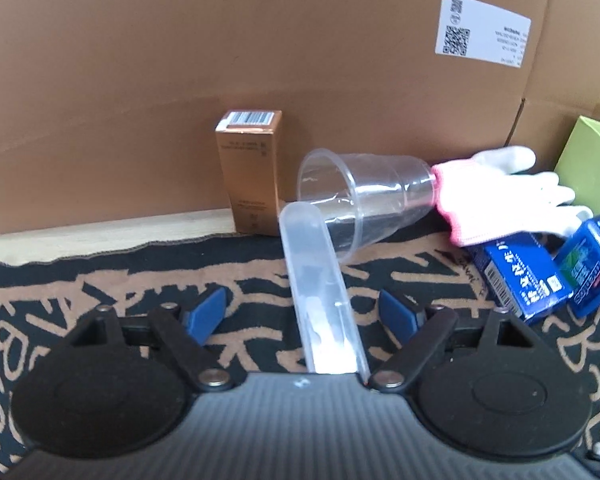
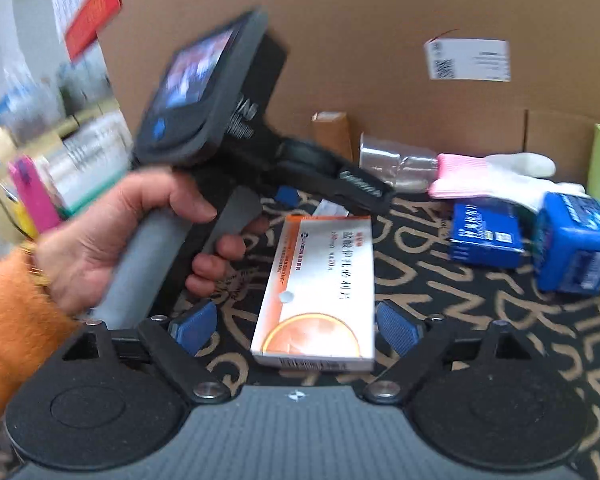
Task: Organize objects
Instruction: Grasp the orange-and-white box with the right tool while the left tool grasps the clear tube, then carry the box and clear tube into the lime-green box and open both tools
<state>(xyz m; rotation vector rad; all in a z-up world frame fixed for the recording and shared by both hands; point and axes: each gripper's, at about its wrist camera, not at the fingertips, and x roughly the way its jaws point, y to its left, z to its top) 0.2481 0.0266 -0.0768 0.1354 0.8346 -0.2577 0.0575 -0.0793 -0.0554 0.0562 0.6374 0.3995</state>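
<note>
In the left wrist view my left gripper is open, its blue pads wide apart on either side of a clear plastic tube case that lies on the patterned mat without being touched. A clear plastic cup lies on its side behind it, next to a gold box standing upright. In the right wrist view my right gripper is open around an orange-and-white medicine box lying on the mat. The left gripper, held by a hand, shows at the left of the right wrist view.
A pink-cuffed white glove and two blue boxes lie at the right, beside a green box. A cardboard wall with a white label closes the back. The mat covers the table.
</note>
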